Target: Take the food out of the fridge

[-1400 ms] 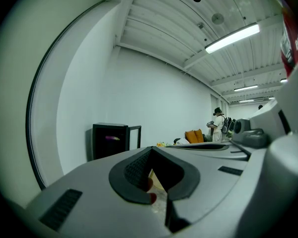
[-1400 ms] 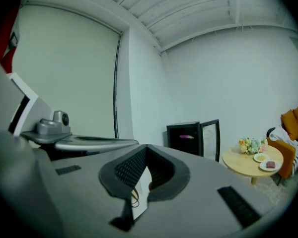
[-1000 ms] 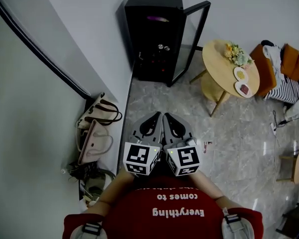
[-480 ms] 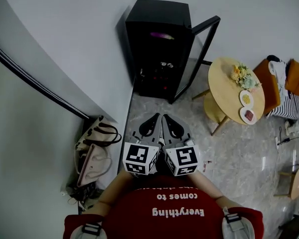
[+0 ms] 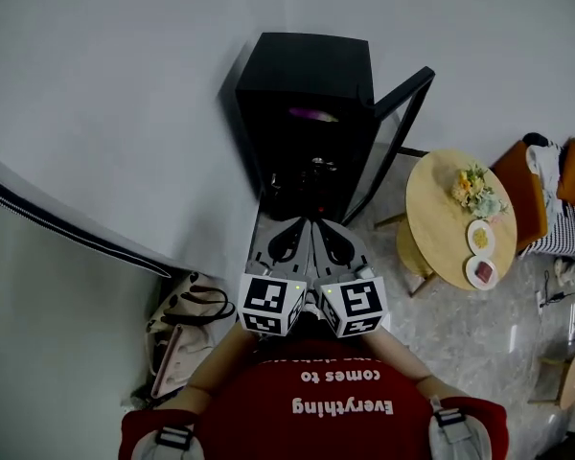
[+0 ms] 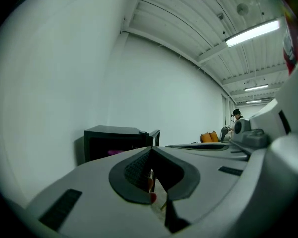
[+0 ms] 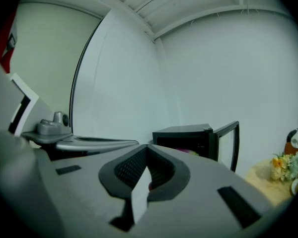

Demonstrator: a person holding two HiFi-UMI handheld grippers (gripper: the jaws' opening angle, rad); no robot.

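Left hand-held gripper [image 5: 298, 226] and right hand-held gripper [image 5: 323, 226] side by side, jaws together on both, nothing held. Black fridge [image 5: 307, 70] straight ahead of the tips, glass door [image 5: 395, 132] swung open to their right. Pinkish food [image 5: 313, 115] on its upper shelf, ahead, untouched. Round tabletop [image 5: 439, 228] off to the right gripper's right.

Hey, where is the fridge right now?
In the head view the black fridge stands top centre against the white wall, door open, just beyond the left gripper and right gripper, with the round table to its right.
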